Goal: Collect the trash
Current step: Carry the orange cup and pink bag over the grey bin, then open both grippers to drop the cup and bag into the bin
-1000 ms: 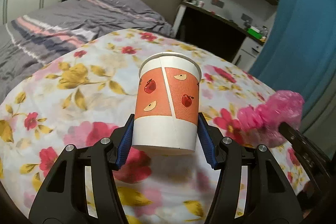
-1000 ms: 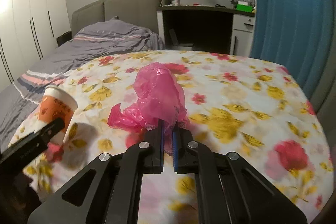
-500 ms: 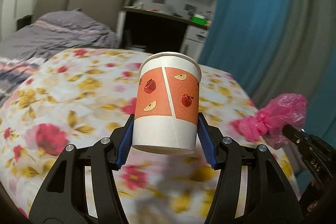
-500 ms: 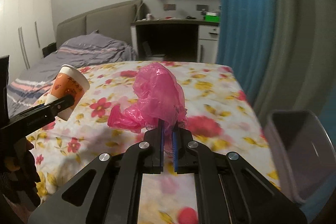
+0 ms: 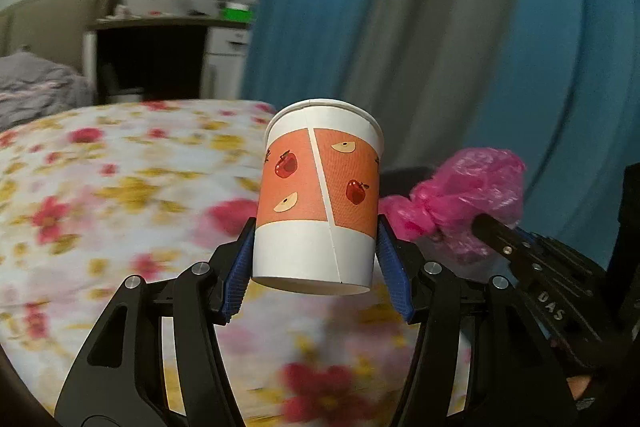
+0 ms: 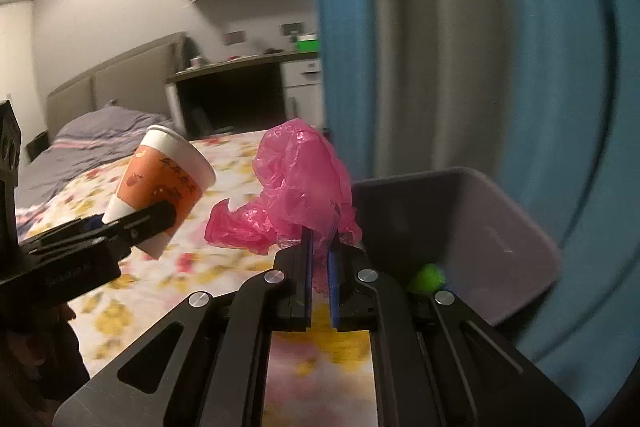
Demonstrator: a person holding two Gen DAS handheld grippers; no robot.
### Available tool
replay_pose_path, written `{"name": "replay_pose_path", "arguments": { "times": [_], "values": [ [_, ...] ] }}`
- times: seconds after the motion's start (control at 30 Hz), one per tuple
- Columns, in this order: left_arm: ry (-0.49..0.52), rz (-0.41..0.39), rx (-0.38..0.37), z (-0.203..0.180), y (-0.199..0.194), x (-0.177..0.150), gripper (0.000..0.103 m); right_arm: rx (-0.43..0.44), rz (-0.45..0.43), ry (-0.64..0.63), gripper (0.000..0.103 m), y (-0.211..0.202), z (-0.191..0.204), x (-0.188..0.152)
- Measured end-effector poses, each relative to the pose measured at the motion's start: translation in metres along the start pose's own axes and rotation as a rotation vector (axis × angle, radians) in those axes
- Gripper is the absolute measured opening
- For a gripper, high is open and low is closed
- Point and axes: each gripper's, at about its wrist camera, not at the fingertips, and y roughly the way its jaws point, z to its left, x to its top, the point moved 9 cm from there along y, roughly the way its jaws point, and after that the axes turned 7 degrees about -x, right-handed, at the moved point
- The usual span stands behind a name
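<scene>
The cup (image 5: 318, 199) is white paper with an orange band that shows small apples, and it is held upright in the air, above the flowered cloth (image 5: 100, 195). The left gripper (image 5: 316, 255) grasps it: its two blue pads press on the lower white part of the cup, one on each side. In the right wrist view the same cup (image 6: 160, 183) is at the left and looks tilted, with its rim toward the far right. Just to the right of the cup is the pink bag (image 6: 296, 187), thin crumpled plastic, also in the air. The right gripper (image 6: 319, 255) is clenched on the lower edge of the bag, with only a narrow gap between its pads. Right of the bag, near the gripper, there is a grey bin (image 6: 512, 227) with its opening toward the camera; something small and green (image 6: 426, 277) lies inside it. Behind the bin hangs a blue curtain (image 6: 560, 67). Far at the left are a bed (image 6: 100, 123) with grey covers and a dark desk (image 6: 232, 83).
</scene>
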Motion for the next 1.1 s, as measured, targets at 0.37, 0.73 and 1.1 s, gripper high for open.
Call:
{"name": "replay_pose_path", "arguments": {
  "times": [0.37, 0.73, 1.1],
  "values": [
    [0.017, 0.138, -0.239, -0.088, 0.104, -0.008, 0.057, -0.153, 0.044, 0.111, 0.008, 0.034, -0.100, -0.018],
    [-0.014, 0.210, -0.319, -0.107, 0.148, -0.017, 0.077, -0.176, 0.080, 0.138, 0.034, 0.053, -0.129, -0.034],
    [0.038, 0.114, -0.084, -0.063, 0.100, -0.012, 0.095, -0.223, 0.017, 0.090, 0.086, 0.024, -0.122, -0.032]
  ]
}}
